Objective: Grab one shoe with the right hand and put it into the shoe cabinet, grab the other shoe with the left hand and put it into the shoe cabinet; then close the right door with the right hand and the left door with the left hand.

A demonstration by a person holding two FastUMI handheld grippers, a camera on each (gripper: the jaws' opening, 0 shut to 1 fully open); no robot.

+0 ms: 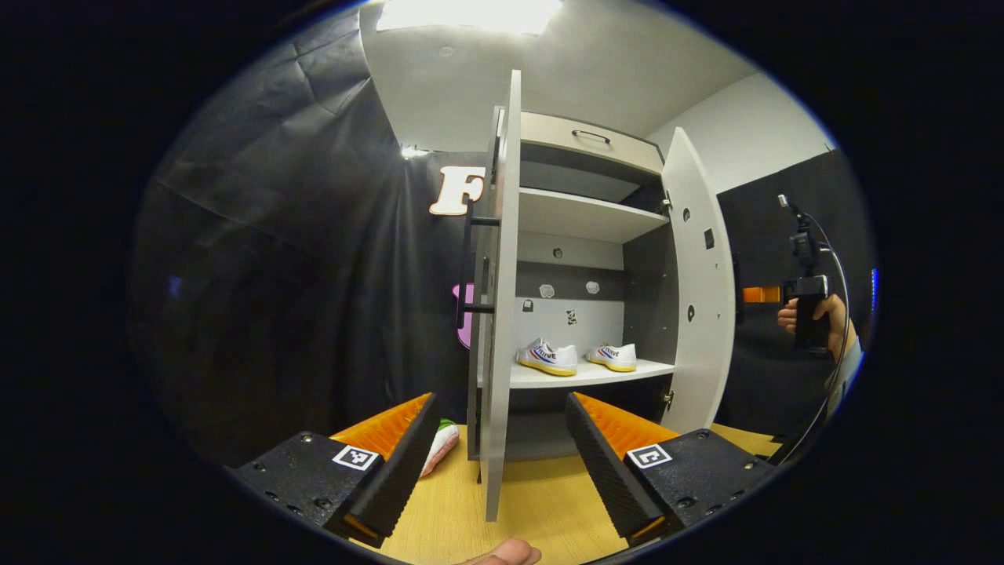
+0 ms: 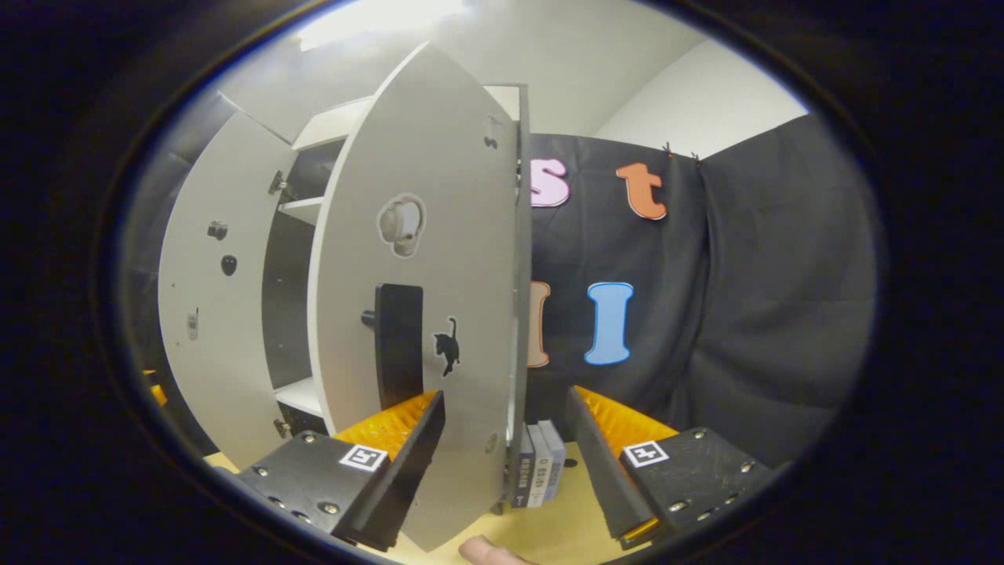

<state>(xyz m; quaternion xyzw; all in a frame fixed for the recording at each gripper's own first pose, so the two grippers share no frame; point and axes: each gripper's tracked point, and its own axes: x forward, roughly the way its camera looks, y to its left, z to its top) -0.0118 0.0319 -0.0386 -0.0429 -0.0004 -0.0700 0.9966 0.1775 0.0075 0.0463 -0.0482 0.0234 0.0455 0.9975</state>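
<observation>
Left gripper view shows two white sneakers with yellow soles, one (image 1: 547, 357) beside the other (image 1: 613, 356), side by side on the lower shelf (image 1: 584, 375) of the grey-white shoe cabinet (image 1: 584, 235), both doors swung open. The left gripper (image 1: 502, 439) is spread wide and holds nothing, the left door (image 1: 500, 314) edge-on between its fingers, though contact is hard to judge. In the right gripper view the right gripper (image 2: 506, 435) is likewise spread and empty around the right door (image 2: 423, 275) edge near its black handle (image 2: 398, 345), the shoes hidden behind that door, while the left gripper view shows the hand (image 1: 812, 314) holding that gripper far right.
</observation>
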